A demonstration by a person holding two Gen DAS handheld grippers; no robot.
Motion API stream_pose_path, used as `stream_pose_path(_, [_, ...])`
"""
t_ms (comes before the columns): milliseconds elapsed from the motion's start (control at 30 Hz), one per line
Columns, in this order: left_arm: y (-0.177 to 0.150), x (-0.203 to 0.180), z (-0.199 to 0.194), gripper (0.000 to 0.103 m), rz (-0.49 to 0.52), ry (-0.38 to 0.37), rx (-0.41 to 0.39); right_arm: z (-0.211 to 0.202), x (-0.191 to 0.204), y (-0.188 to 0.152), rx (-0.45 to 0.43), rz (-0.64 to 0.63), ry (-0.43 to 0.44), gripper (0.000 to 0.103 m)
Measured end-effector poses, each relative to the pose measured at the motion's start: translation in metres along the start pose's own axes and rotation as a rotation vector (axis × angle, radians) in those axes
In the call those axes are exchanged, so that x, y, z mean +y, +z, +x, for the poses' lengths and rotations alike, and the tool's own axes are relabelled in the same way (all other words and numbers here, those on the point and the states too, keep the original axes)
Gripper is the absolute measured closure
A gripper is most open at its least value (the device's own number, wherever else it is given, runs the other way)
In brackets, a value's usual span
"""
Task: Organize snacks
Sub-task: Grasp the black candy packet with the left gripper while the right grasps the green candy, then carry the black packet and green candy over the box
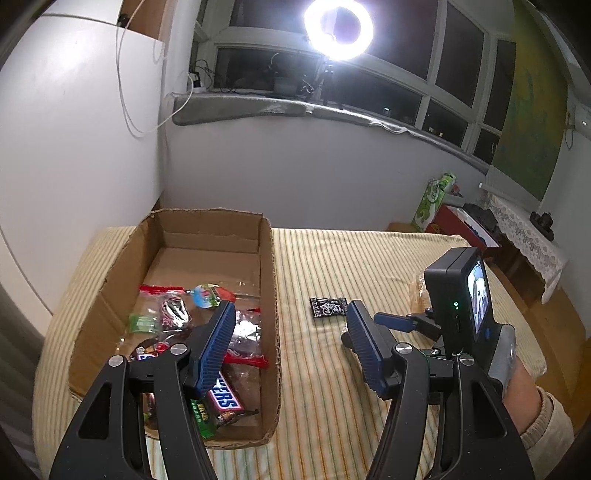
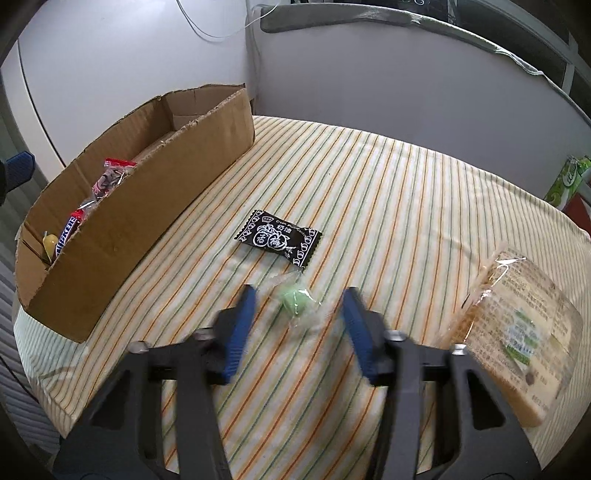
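A brown cardboard box [image 1: 269, 280] [image 2: 166, 192] stands on the striped cloth at the left and holds several wrapped snacks, among them a Snickers bar [image 1: 223, 397]. My left gripper [image 1: 291, 308] is open and empty, straddling the box's right wall from above. On the cloth lies a black candy packet [image 1: 328, 307] [image 2: 279, 238]. Just in front of it is a green candy in clear wrap [image 2: 295, 303]. My right gripper [image 2: 299, 295] is low over the cloth, with the green candy between its fingers and a gap on each side. A clear pack of bread slices [image 2: 517, 332] lies to its right.
The striped cloth [image 2: 406, 184] covers a table that ends at white walls behind and left. A ring light [image 1: 338, 29] glares from the window sill. A green bag [image 1: 434, 199] and a lace-covered side table [image 1: 524, 236] stand beyond the far right edge.
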State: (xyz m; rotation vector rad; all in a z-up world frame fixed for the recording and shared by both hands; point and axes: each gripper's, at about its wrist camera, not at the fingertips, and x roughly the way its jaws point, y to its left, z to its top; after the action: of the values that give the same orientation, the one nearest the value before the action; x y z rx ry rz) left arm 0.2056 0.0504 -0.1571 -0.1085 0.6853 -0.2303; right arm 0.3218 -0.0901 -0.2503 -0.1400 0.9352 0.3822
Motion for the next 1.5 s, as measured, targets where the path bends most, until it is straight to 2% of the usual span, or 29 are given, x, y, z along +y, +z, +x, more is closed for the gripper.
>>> stream_pose_path(100, [0.000, -0.002, 0.000, 0.041, -0.003, -0.010, 0.000, -0.002, -0.002, -0.002, 0.000, 0.002, 0.011, 0.078])
stream_pose_path(300, [0.001, -0.012, 0.002, 0.041, 0.005, -0.021, 0.011, -0.011, -0.005, -0.009, -0.011, 0.013, 0.026, 0.078])
stream_pose_path(533, [0.005, -0.042, 0.018, 0.041, 0.043, -0.036, 0.030, -0.032, -0.024, -0.023, -0.054, 0.070, 0.043, 0.078])
stream_pose_path(700, [0.006, -0.064, 0.054, 0.041, 0.064, -0.017, 0.080, -0.033, -0.038, -0.028, -0.054, 0.097, 0.049, 0.078])
stream_pose_path(800, [0.006, -0.071, 0.088, 0.041, 0.081, 0.036, 0.128, -0.030, -0.042, -0.028, -0.049, 0.102, 0.056, 0.078])
stream_pose_path(867, [0.004, -0.071, 0.104, 0.041, 0.082, 0.053, 0.160, -0.029, -0.041, -0.026, -0.053, 0.094, 0.060, 0.078])
stream_pose_path(933, [0.001, -0.068, 0.123, 0.041, 0.096, 0.103, 0.190, -0.029, -0.040, -0.024, -0.056, 0.088, 0.061, 0.078])
stream_pose_path(1033, [-0.002, -0.063, 0.139, 0.042, 0.101, 0.110, 0.229, -0.029, -0.043, -0.022, -0.063, 0.091, 0.052, 0.078])
stream_pose_path(1133, [-0.007, -0.063, 0.150, 0.044, 0.112, 0.110, 0.259, -0.032, -0.049, -0.022, -0.076, 0.102, 0.053, 0.078])
stream_pose_path(1233, [-0.009, -0.058, 0.156, 0.054, 0.098, 0.106, 0.278, -0.032, -0.049, -0.019, -0.079, 0.101, 0.046, 0.078])
stream_pose_path(1300, [-0.007, -0.057, 0.157, 0.055, 0.099, 0.110, 0.277, -0.031, -0.050, -0.016, -0.080, 0.101, 0.037, 0.078])
stream_pose_path(1433, [-0.007, -0.057, 0.155, 0.066, 0.098, 0.109, 0.275, -0.031, -0.051, -0.014, -0.084, 0.106, 0.034, 0.078])
stream_pose_path(1500, [-0.006, -0.055, 0.154, 0.067, 0.094, 0.104, 0.271, -0.032, -0.052, -0.015, -0.088, 0.110, 0.032, 0.078])
